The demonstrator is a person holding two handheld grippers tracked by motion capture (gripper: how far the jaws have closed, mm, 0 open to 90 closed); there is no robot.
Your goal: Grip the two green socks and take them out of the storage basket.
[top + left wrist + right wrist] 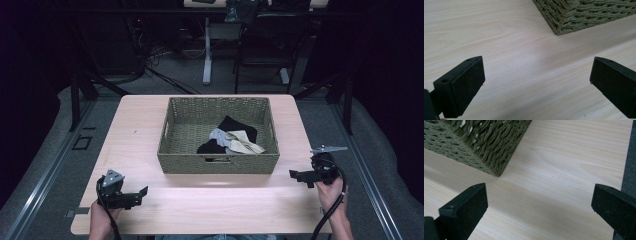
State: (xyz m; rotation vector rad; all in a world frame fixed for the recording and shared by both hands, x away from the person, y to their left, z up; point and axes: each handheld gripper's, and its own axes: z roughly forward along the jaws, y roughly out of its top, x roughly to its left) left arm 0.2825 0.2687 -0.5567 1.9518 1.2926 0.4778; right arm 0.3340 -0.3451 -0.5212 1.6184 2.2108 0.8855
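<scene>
Both tools idle, jaws apart and empty: left tool lower left, right tool lower right. Crumpled black, grey and beige cloths lie inside the olive woven basket, centre frame on the pale wooden desk. Recommended: approach over the rim from above, pinch one cloth.

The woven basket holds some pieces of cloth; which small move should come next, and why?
Probably lift the right hand-held gripper over the woven basket wall toward the cloth pile. Both it and the left hand-held gripper are open, empty and low over the table.

The tongs stand wide apart over the table, a woven basket's corner ahead.
</scene>
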